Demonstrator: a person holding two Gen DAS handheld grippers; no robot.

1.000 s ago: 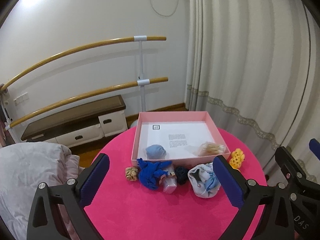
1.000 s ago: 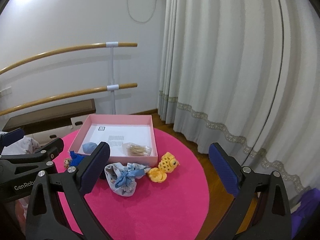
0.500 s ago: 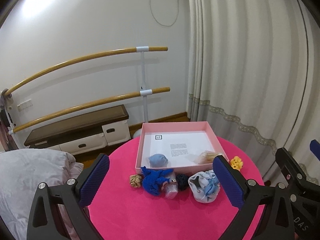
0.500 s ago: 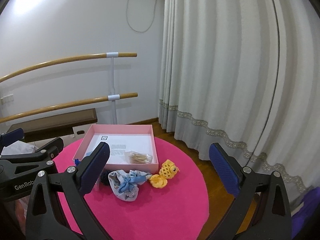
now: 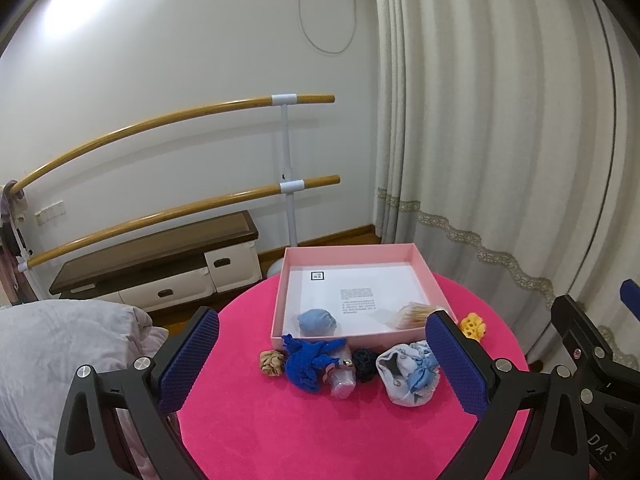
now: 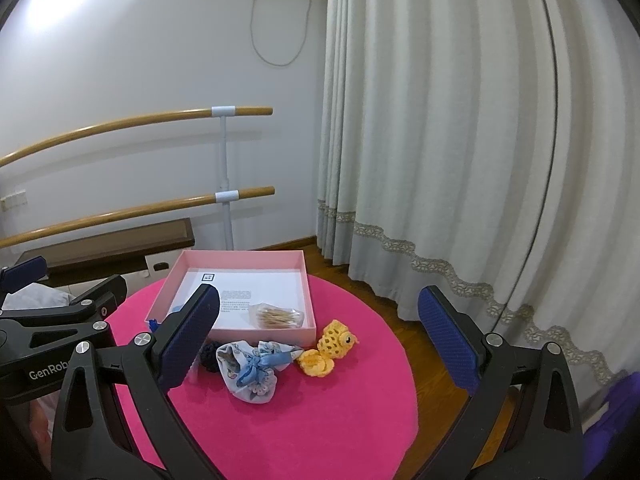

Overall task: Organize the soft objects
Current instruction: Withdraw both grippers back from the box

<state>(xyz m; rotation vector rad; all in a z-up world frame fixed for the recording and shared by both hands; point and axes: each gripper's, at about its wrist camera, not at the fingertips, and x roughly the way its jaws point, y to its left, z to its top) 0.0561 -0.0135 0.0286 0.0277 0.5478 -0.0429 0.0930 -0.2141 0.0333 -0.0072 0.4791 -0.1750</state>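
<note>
A pink box (image 5: 422,266) (image 6: 240,257) stands on a round pink table (image 5: 280,420) (image 6: 320,420). It holds a light blue soft ball (image 5: 318,322) and a clear bag of sticks (image 5: 414,314) (image 6: 278,316). In front of it lie a tan scrunchie (image 5: 272,363), a blue knitted toy (image 5: 308,362), a small clear bottle (image 5: 342,376), a dark scrunchie (image 5: 366,362), a pale drawstring pouch (image 5: 408,372) (image 6: 250,372) and a yellow crochet toy (image 5: 473,326) (image 6: 328,348). My left gripper (image 5: 324,360) and right gripper (image 6: 320,344) are open and empty, held back above the table.
A grey blanket (image 5: 48,360) lies left of the table. A low brown bench with drawers (image 5: 160,264) and wooden ballet bars (image 5: 172,208) stand against the wall. Curtains (image 6: 440,160) hang at the right over wood floor (image 6: 420,332).
Both grippers have drawn back and tilted up from the table, so the box and objects look smaller and lower. No object has moved.
</note>
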